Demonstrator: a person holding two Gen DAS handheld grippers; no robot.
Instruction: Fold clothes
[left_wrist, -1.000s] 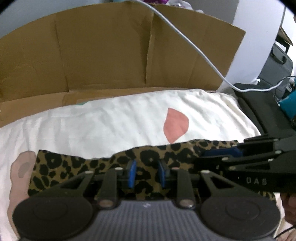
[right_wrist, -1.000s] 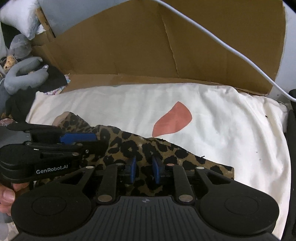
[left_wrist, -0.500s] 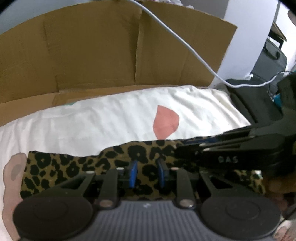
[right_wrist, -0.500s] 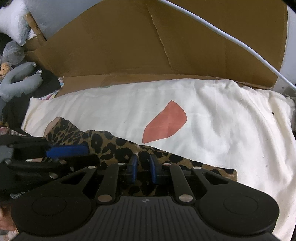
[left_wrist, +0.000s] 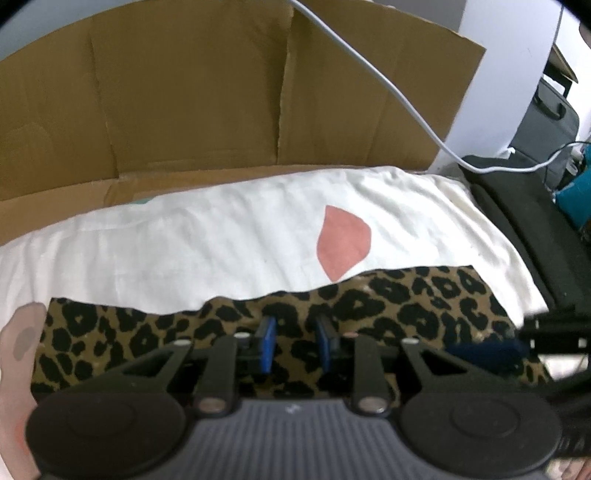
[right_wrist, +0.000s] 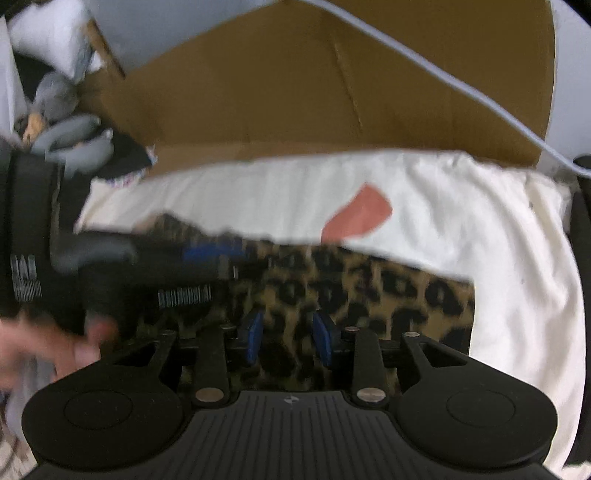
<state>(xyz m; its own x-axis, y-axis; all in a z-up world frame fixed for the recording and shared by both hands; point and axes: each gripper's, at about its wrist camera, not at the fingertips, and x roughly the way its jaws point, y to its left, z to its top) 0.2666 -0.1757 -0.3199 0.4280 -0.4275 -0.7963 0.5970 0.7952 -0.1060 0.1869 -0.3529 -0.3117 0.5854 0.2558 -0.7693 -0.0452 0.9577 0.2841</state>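
A leopard-print garment (left_wrist: 388, 310) lies in a flat strip across a cream sheet (left_wrist: 221, 236) with a pink patch (left_wrist: 341, 245). My left gripper (left_wrist: 294, 341) hovers over the strip's near edge, its blue pads slightly apart with nothing between them. My right gripper (right_wrist: 287, 339) is over the same garment (right_wrist: 369, 291), its pads a little apart and empty. The right gripper's tips (left_wrist: 487, 350) show at the right edge of the left wrist view. The left gripper (right_wrist: 207, 254) shows blurred on the left of the right wrist view.
A brown cardboard wall (left_wrist: 221, 99) stands behind the sheet with a white cable (left_wrist: 388, 77) across it. A black case (left_wrist: 517, 221) and a grey suitcase (left_wrist: 546, 118) are to the right. Grey soft toys (right_wrist: 70, 136) lie at the far left.
Both grippers' pads have spread slightly apart. The right gripper has pulled away to the right in the left wrist view. The left gripper moves fast and blurs in the right wrist view.
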